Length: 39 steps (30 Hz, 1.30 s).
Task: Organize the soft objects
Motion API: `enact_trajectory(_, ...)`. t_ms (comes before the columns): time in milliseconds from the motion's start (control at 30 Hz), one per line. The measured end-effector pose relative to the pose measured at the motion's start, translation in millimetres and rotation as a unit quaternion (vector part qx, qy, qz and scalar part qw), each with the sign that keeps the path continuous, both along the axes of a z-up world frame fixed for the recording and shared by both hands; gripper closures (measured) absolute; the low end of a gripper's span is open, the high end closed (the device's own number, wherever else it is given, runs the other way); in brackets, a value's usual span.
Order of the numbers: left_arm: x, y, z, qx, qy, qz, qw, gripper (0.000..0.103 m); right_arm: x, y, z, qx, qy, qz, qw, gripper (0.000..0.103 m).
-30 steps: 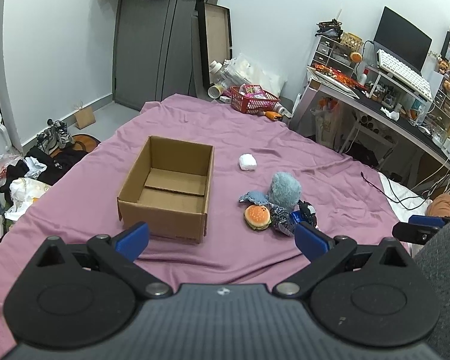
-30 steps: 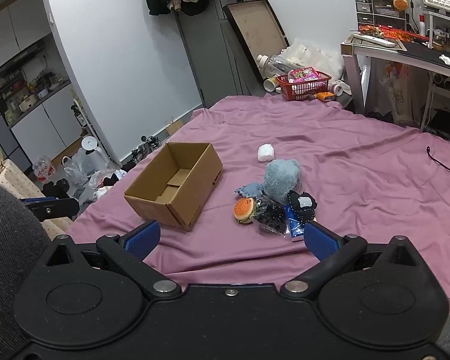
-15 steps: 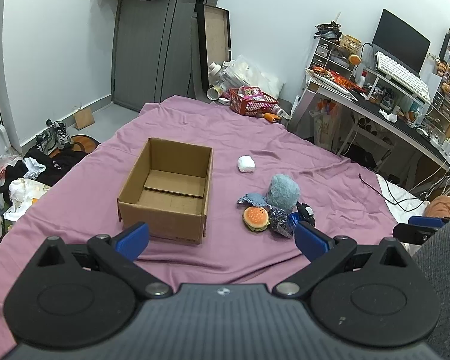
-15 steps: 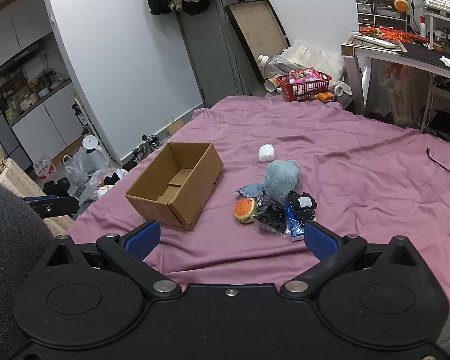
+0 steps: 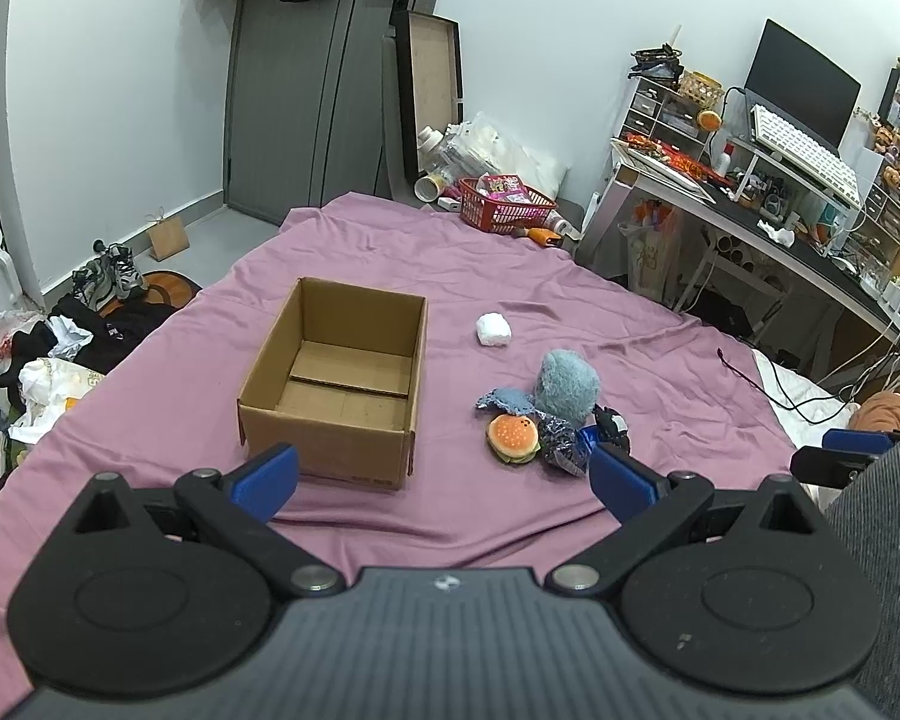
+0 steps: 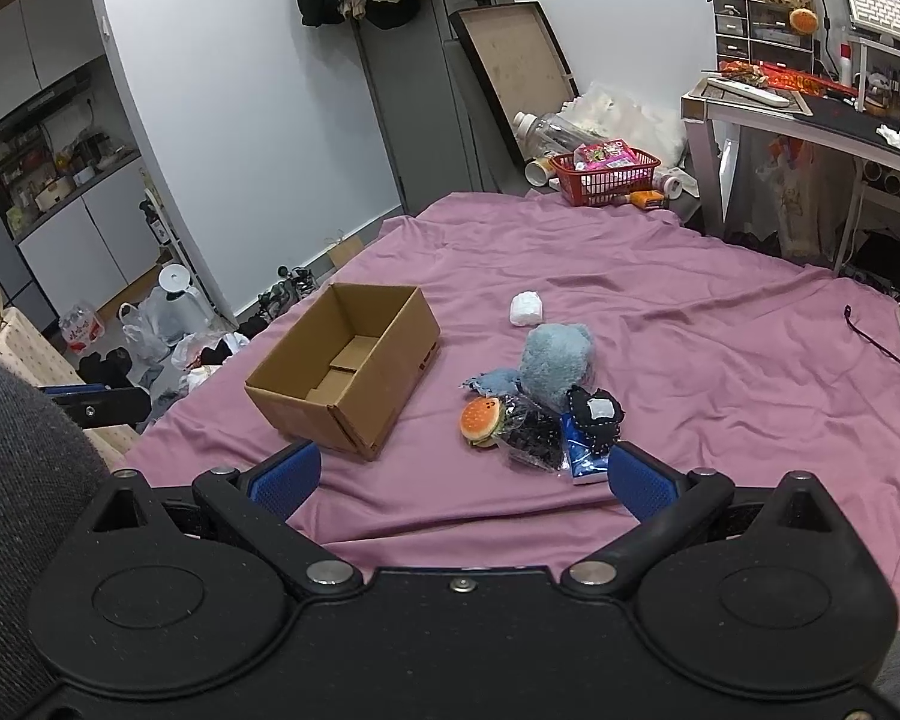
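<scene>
Soft toys (image 6: 540, 396) sit untouched beside the empty cardboard box (image 5: 336, 378) on the bed, as before; both grippers' jaws hang wide open, nothing sorted yet.

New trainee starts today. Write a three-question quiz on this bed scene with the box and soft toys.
1. True or false: the cardboard box already holds a toy.
2. Which item lies apart from the toy cluster? A) burger plush B) small white bundle C) fluffy blue plush
3. What state are the left gripper and right gripper in?

Key:
1. False; only the bottom flaps show.
2. B; it sits alone on the purple sheet, farther back.
3. Both open, holding nothing.
</scene>
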<state>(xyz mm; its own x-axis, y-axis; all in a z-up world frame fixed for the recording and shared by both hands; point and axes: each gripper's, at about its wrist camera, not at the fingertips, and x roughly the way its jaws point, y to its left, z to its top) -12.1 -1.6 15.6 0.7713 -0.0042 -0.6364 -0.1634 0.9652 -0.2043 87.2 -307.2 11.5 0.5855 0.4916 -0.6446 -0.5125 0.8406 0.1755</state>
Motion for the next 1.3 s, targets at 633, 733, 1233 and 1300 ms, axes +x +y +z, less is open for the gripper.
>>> enact_trajectory(633,1.8,-1.6,-0.2,0.015,0.006,0.004,0.9999,0.001,4.1,-1.9,0.6,-0.002,-0.002,0.002,1.0,0.0)
enact_trajectory(733,8.4,-4.1,-0.1,0.035,0.007,0.003,0.9993,0.001,7.5,-3.9,-1.6,-0.001,0.0,-0.002,1.0,0.0)
enact_trajectory(1233,51.9,13.9,-19.0,0.037,0.02,0.0,0.9991,0.001,39.4,-12.1,-24.6,0.011,0.018,-0.037,0.999,0.0)
enact_trajectory(1300,58.0,17.3,-23.5,0.034,0.027,-0.006,0.999,0.001,43.8,-15.1,-27.5,0.02,0.02,-0.04,0.999,0.0)
